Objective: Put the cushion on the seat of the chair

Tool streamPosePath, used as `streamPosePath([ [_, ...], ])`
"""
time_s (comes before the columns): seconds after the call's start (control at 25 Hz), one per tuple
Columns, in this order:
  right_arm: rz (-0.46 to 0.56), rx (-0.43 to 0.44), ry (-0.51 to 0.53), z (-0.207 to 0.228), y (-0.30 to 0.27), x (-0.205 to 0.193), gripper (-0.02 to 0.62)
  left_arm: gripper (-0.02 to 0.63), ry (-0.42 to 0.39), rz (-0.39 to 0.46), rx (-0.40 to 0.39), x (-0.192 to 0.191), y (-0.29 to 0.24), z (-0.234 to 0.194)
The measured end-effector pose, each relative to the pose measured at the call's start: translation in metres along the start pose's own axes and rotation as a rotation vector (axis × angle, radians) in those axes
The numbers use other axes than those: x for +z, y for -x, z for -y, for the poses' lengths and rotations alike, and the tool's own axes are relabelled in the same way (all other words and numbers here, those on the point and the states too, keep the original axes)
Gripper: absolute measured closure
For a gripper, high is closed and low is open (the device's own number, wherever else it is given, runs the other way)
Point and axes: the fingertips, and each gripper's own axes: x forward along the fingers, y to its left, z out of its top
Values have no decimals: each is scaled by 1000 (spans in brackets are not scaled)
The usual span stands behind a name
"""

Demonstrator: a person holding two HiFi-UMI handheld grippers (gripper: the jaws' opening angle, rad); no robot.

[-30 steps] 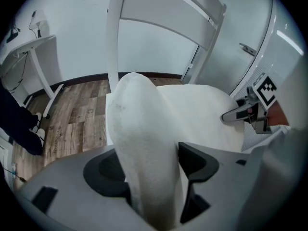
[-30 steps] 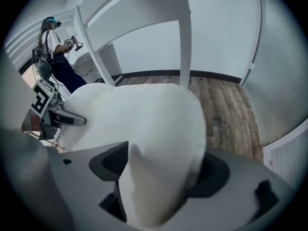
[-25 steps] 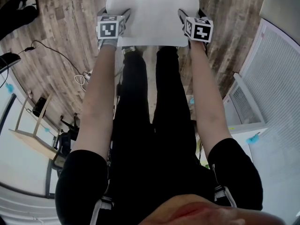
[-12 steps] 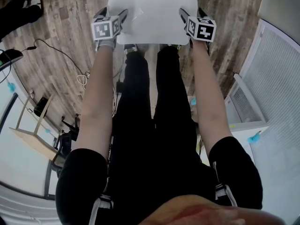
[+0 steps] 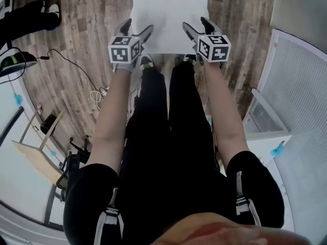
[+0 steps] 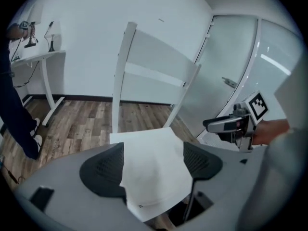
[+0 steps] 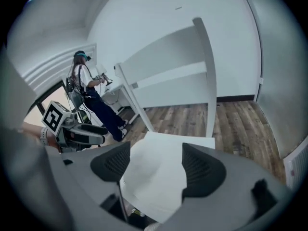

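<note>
Wood-plank floor (image 5: 76,34) under white chair (image 6: 154,52): left gripper (image 5: 137,26) and right gripper (image 5: 194,23) hang with jaws spread wide, nothing between them, white cushion (image 5: 170,14) flat on the seat just ahead and below, so placement looks done.

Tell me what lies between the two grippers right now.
In the head view, the white cushion lies between the left gripper and the right gripper, resting on the chair below them. Both grippers are open and empty.
</note>
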Motion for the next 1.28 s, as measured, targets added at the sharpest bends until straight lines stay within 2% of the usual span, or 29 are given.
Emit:
streamPosePath([
  [0.24,153,68,89,-68,81,70,249,215,-80,151,-75,66,96,56],
  [0.52,329,135,319,-155,193,148,250,215,-251,334,-166,138,209,125],
  [0.72,439,188,394,-196,264,187,260,235,-316,433,-234,175,277,176],
  [0.88,522,230,444,-224,315,207,326,313,-365,506,-263,200,319,211],
  [1.08,613,231,522,-253,365,220,536,429,-390,577,-279,211,356,244],
  [1.28,654,224,550,-259,386,235,578,547,-410,646,-255,234,373,252],
])
